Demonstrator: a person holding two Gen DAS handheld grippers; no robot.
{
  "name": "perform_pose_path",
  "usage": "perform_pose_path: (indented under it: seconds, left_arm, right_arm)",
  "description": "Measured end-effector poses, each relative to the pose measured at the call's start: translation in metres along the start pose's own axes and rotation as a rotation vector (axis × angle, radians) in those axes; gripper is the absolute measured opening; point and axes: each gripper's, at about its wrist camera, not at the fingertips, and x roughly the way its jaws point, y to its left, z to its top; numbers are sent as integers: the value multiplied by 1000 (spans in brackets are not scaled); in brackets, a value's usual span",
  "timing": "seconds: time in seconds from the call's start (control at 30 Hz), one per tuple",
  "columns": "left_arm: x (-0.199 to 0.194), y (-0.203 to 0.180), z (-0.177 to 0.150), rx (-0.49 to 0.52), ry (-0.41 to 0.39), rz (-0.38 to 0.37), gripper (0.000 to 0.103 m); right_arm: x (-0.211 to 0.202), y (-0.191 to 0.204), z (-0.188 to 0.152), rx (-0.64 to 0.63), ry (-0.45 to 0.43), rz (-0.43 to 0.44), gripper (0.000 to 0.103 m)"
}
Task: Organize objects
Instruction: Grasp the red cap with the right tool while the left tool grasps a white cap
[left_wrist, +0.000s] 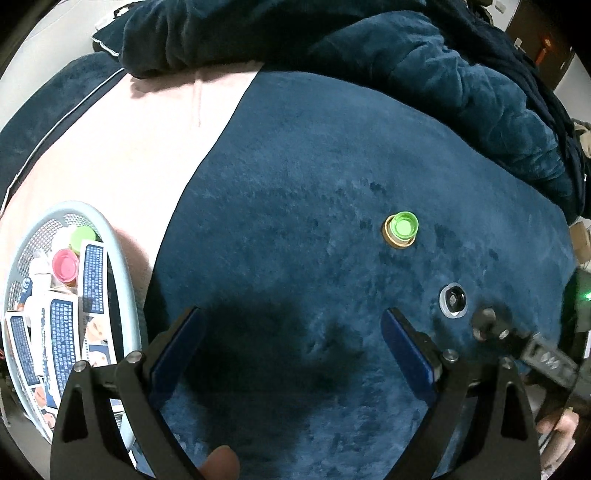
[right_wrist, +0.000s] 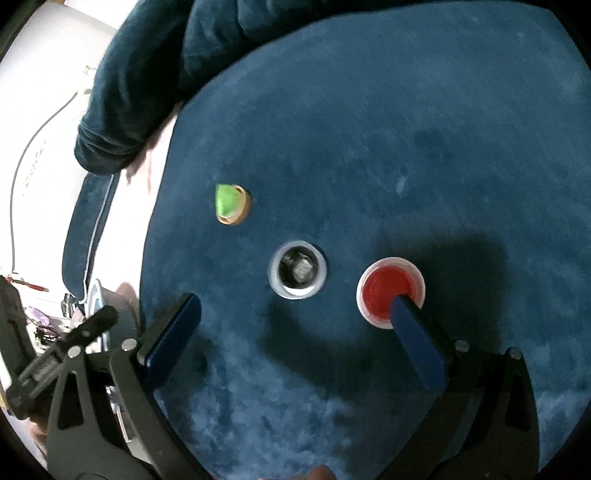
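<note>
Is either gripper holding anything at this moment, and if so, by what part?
Nothing is held. The left gripper and right gripper are both open over the blue blanket; the right one's finger only overlaps the red cup in view.

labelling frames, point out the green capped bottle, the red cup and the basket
green capped bottle (left_wrist: 405, 226), left wrist view, on its green cap
red cup (right_wrist: 384, 288), right wrist view, on its red inside
basket (left_wrist: 122, 258), left wrist view, on its rim

Green-capped small jar (left_wrist: 401, 229) stands upright on blue blanket (left_wrist: 332, 155). Clear-rimmed cup with dark contents (right_wrist: 297, 272) sits nearer, red-filled clear cup (right_wrist: 388, 290) beside it, apart. Pink-lidded jar (left_wrist: 65, 264), green-lidded jar (left_wrist: 82, 236) and boxes (left_wrist: 62, 332) are held in light-blue basket (left_wrist: 122, 266).
</note>
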Motion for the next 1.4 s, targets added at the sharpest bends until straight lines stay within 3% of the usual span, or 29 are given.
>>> perform_pose_path:
  seconds: [0.07, 0.23, 0.33, 0.47, 0.63, 0.8, 0.87, 0.9, 1.07, 1.17, 1.4]
  left_arm:
    - [2, 1, -1, 4, 6, 6, 97]
    - [5, 3, -3, -11, 24, 4, 97]
    - [6, 3, -4, -1, 30, 16, 97]
    - [8, 2, -5, 9, 36, 28, 97]
    - [10, -1, -6, 31, 42, 42, 97]
    - [12, -8, -7, 57, 49, 51, 97]
    - [12, -11, -9, 74, 51, 54, 97]
    - [13, -15, -10, 86, 54, 55, 97]
    - [20, -44, -17, 164, 91, 41, 97]
    - [22, -83, -26, 277, 91, 2, 97]
    - [27, -183, -49, 533, 41, -146, 96]
  right_arm:
    - [5, -11, -8, 35, 48, -4, 103]
    - [-13, -24, -16, 136, 61, 76, 103]
    - [-16, -28, -22, 198, 110, 51, 103]
    - [-30, -22, -20, 185, 84, -36, 103]
    - [-30, -16, -17, 83, 66, -276, 101]
    - [-20, -18, -15, 37, 95, -346, 74]
    - [-19, -16, -14, 5, 96, -359, 49]
    - [-20, -16, -13, -1, 95, -352, 32]
    - [-47, -29, -7, 109, 38, -247, 32]
    - [-76, -40, -5, 216, -23, -224, 32]
    - [-118, -45, -16, 263, -119, -252, 32]
